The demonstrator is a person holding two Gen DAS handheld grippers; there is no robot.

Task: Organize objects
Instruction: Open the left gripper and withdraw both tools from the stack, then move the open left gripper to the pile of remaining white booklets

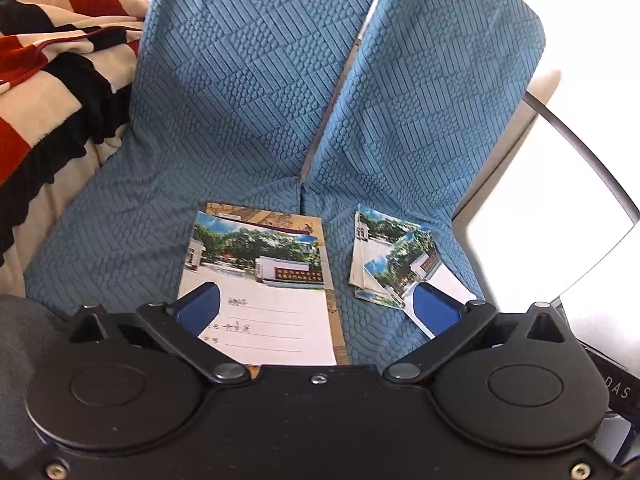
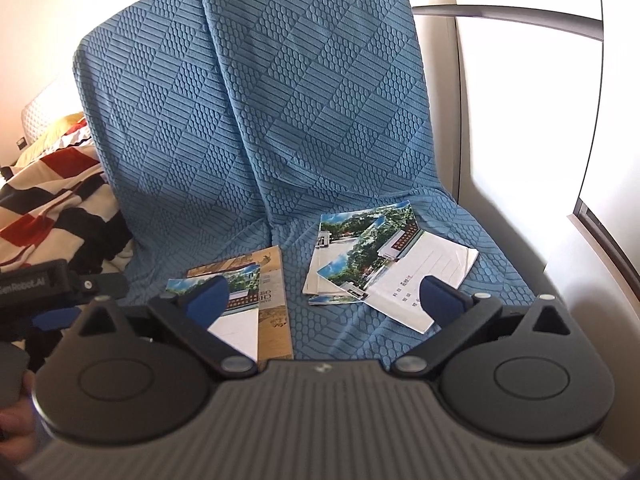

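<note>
Left gripper (image 1: 316, 304) partly masking notebook (image 1: 260, 280)

I am holding both grippers pitched downward, side by side. My left gripper (image 1: 316, 308) is standing with its jaws spread as wide as they go, the two blue pads (image 1: 200, 306) well apart and nothing pressed between them. My right gripper (image 2: 328, 304) is showing the same wide stance, its blue fingers (image 2: 440, 300) splayed out to either side and gripping nothing. In the right wrist view I am seeing the left gripper's black body poking in at the left edge, just beside the right one, and part of my hand is showing blurred at the lower left corner.
</note>
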